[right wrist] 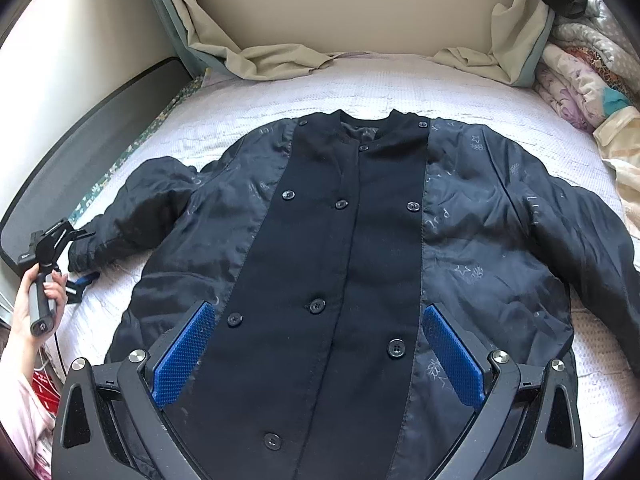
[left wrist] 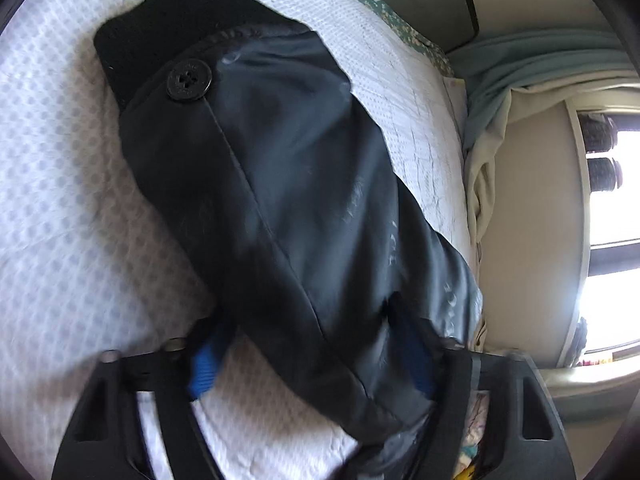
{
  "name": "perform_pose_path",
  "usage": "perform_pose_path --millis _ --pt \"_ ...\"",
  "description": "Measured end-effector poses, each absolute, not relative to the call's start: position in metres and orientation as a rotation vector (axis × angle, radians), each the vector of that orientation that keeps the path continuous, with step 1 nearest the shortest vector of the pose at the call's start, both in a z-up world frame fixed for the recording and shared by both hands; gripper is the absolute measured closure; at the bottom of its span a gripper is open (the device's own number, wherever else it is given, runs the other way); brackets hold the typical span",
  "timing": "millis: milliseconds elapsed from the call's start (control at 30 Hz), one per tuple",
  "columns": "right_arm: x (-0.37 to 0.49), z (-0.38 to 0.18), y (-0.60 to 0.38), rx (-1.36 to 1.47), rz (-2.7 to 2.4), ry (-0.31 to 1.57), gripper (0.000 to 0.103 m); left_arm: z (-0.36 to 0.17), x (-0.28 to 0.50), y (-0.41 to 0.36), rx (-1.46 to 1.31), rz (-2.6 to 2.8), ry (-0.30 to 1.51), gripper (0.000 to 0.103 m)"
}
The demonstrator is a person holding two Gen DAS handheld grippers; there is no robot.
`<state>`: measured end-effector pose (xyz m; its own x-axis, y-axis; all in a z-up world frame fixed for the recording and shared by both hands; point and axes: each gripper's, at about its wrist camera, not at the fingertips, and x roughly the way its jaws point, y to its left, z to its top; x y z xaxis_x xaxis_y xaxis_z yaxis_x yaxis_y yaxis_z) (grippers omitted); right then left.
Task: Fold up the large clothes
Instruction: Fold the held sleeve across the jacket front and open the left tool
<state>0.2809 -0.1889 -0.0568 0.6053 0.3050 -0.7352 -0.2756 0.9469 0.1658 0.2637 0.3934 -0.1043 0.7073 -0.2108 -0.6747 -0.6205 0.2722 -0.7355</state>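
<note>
A dark navy jacket point(right wrist: 344, 248) lies face up and spread out on the white quilted bed point(right wrist: 360, 84), with buttons down its front. My right gripper point(right wrist: 320, 320) is open and empty, hovering above the jacket's lower front. My left gripper point(right wrist: 80, 276) is at the cuff of the jacket's left sleeve point(right wrist: 132, 212). In the left wrist view the sleeve point(left wrist: 280, 200) with its knit cuff and a button point(left wrist: 189, 79) runs between the blue fingers point(left wrist: 204, 364) of my left gripper point(left wrist: 312, 344); the jaws stand wide around it and the frame is blurred.
A dark headboard point(right wrist: 80, 132) runs along the bed's left side. Beige and teal curtains point(right wrist: 256, 56) hang onto the bed's far edge. Folded quilts point(right wrist: 580, 72) are piled at the far right. A window point(left wrist: 608, 240) is beyond the bed.
</note>
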Motion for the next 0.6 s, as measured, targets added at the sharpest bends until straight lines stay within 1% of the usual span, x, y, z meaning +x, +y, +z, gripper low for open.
perform_pose_path --millis 67,100,167,233,300,433,600 --pt "0.282 -0.059 -0.190 0.038 0.330 0.860 0.000 -0.106 0.266 0.394 -1.293 0.315 0.781 0.060" --pt "0.283 -0.059 -0.191 0.040 0.326 0.863 0.000 -0.106 0.268 0.393 -1.288 0.316 0.783 0.064" --pt "0.286 -0.061 -0.193 0.047 0.318 0.867 0.000 -0.101 0.270 0.391 -1.267 0.316 0.775 0.081" --pt "0.288 -0.061 -0.195 0.052 0.311 0.869 0.000 -0.088 0.271 0.386 -1.214 0.312 0.755 0.087" --pt "0.290 -0.061 -0.196 0.060 0.305 0.869 0.000 -0.067 0.273 0.376 -1.119 0.311 0.736 0.089" --pt "0.288 -0.057 -0.198 0.069 0.299 0.861 0.000 -0.021 0.284 0.345 -0.941 0.271 0.687 0.089" --pt "0.285 -0.053 -0.201 0.075 0.296 0.849 0.000 0.037 0.292 0.287 -0.779 0.130 0.594 0.089"
